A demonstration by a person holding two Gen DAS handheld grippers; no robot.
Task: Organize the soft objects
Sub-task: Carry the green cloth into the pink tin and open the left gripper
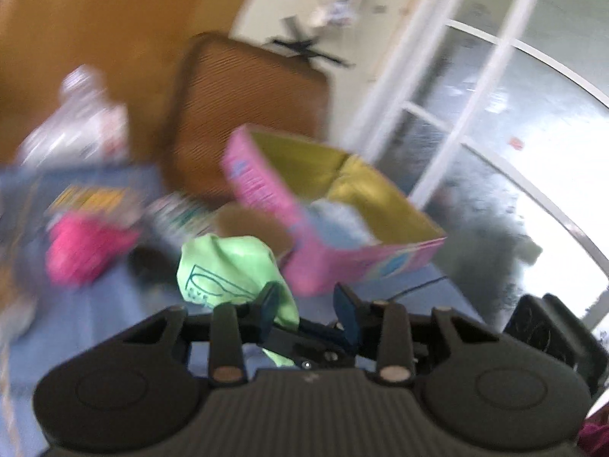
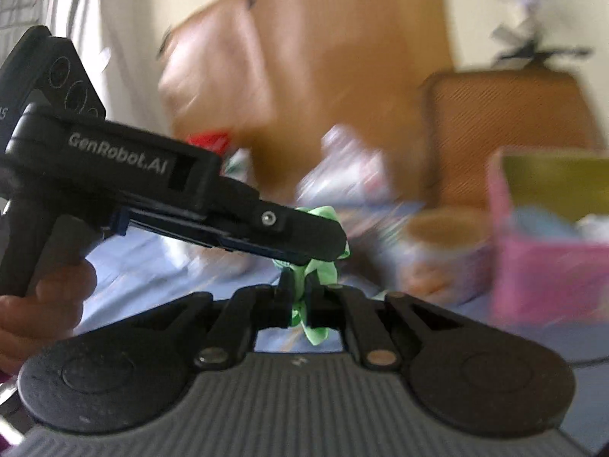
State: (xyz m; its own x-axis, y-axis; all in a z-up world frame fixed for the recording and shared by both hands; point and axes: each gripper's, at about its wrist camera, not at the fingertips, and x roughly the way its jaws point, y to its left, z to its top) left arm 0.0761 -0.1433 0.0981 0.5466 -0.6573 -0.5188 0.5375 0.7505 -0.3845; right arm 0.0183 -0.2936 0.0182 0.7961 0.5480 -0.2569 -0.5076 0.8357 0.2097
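Blue cloth (image 1: 114,304) covers the surface, wooden panel (image 1: 114,19) behind.

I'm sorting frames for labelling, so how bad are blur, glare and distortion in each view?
Left wrist view: heavy motion smear over the pink pouch and pink box; the window is washed out; the green cloth and left gripper stay fairly sharp. Right wrist view: background streaked; the right gripper, shut on the cloth, is crisp. Both show fisheye curvature.

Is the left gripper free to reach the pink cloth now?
Probably not. The left gripper already holds the green cloth, which the right gripper also pinches. The pink cloth lies uncovered, to the side.
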